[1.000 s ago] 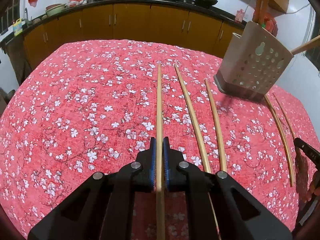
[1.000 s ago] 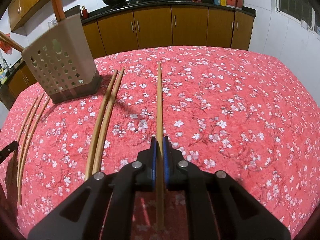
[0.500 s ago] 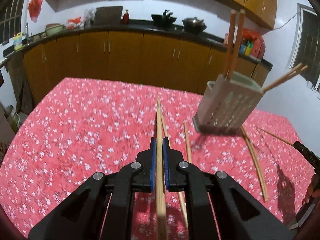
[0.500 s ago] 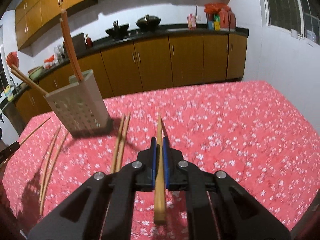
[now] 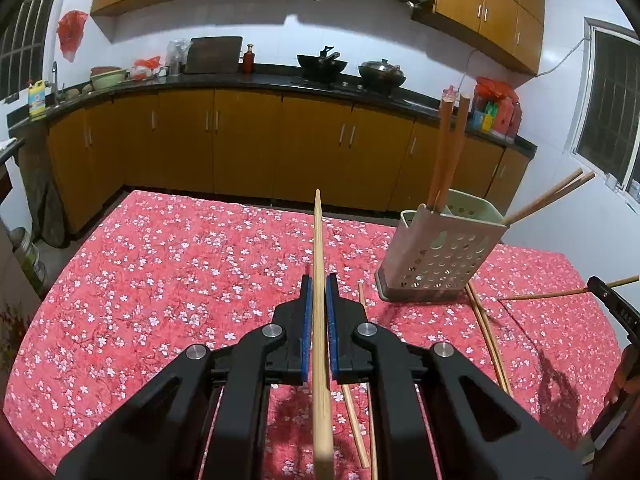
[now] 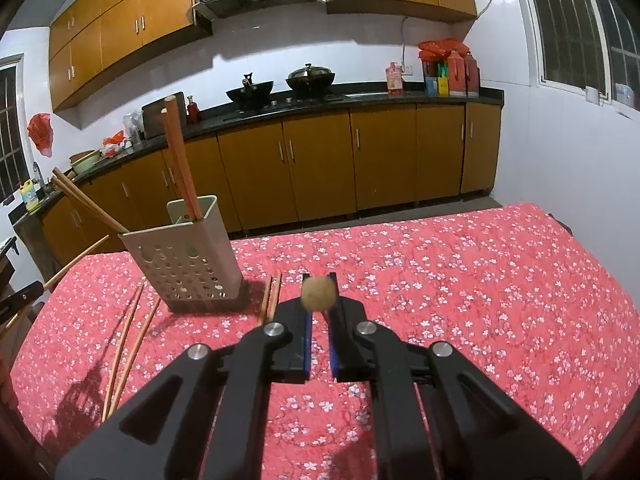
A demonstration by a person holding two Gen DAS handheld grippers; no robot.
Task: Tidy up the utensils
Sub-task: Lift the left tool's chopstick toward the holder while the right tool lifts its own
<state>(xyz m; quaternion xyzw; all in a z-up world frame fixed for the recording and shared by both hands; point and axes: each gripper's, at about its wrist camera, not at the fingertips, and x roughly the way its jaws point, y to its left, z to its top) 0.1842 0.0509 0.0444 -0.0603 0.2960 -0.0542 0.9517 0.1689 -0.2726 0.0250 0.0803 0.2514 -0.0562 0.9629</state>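
Chopstick sits clamped lengthwise in left hand-held gripper; right hand-held gripper pinches another chopstick end-on.

Between my left jaws I hold a pale bamboo chopstick, running straight up the middle of the frame, its tip over the far table edge. My right jaws pinch another chopstick end-on, only its round butt showing at centre. The perforated beige utensil holder stands right of centre, two reddish chopsticks upright inside and two leaning out rightward. Loose chopsticks lie flat on the cloth beside its base.
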